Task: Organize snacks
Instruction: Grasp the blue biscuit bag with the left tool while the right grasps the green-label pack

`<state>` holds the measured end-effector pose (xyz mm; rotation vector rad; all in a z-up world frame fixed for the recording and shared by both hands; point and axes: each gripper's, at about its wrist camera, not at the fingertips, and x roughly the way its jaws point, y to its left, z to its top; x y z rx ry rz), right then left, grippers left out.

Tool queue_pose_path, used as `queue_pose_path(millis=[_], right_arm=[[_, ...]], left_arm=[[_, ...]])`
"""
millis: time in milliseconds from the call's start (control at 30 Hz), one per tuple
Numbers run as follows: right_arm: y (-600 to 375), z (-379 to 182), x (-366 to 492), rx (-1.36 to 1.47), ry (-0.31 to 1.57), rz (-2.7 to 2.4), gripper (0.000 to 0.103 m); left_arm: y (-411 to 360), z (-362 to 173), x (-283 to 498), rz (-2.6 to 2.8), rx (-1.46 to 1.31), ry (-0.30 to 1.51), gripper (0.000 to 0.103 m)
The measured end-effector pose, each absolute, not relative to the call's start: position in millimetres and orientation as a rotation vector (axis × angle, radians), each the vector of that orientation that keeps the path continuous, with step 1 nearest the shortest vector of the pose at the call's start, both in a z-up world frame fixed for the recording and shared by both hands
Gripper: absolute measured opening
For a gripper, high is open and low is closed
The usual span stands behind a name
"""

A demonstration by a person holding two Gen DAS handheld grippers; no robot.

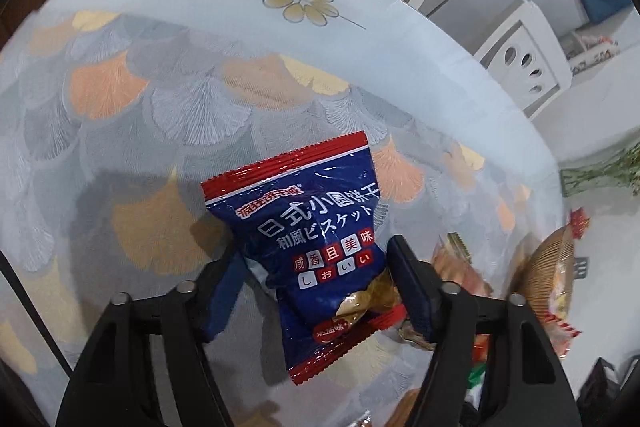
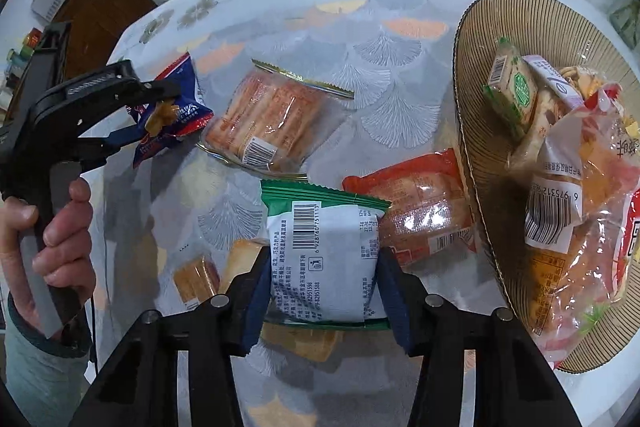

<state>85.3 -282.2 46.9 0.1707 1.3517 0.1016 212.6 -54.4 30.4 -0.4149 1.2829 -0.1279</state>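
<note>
We judge the job partly done: several snacks lie in the woven basket [image 2: 476,39] at right, our left hand-held gripper [image 1: 316,283] grasps the blue biscuit packet [image 1: 320,235], our right hand-held gripper [image 2: 324,291] clenches the green-edged packet [image 2: 324,251], and the orange packets [image 2: 272,119] stay on the bench [image 2: 400,115].

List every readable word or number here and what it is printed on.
"日式小圆饼干", "和風ビスケット", "咸香且美味", "しおいい": blue biscuit packet.
"6 928760 751113": barcode on the green-edged packet; its small print is unreadable.
"6 975312...": barcode on the clear bag in the woven basket, cut off.
Other packets: blurred.
</note>
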Motion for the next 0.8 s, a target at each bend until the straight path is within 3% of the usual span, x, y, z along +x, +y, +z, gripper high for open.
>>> queue_pose_path(millis=[67,200,800], right_arm=[[-281.5,48.2,82.6,0.164,1.344,0.103,0.049],[-280.9,53.0,73.0,0.182,1.338,0.113,0.049],[-289.9,111.4,29.3,0.200,1.250,0.201,0.049]], left_arm=[[-56.4,32.8,211.4,-0.120,-0.384,1.267,0.051],[-53.9,40.4,203.7,-0.142,-0.380,1.253,0.045],[-70.5,110.7,135.0,-0.244,-0.344,1.180,0.044]])
